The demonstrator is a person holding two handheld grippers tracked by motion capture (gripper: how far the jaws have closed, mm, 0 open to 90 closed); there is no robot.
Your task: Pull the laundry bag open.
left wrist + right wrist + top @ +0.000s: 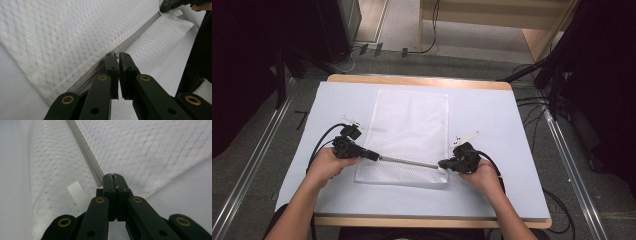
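a white mesh bag (409,135) lies mid-worktop, its zipper (407,161) near the 6 o'clock edge. the left tongs (117,55) are nearly closed on a small zipper part, the right tongs (114,177) clamped on the zipper's end. if pulled unevenly, the slider may be lost or the mesh snagged.

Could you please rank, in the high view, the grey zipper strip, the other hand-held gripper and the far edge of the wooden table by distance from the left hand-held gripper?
1. The grey zipper strip across the white mesh bag, starting right at the left hand-held gripper.
2. The right hand-held gripper, at the strip's other end.
3. The far edge of the wooden table, well beyond the bag.
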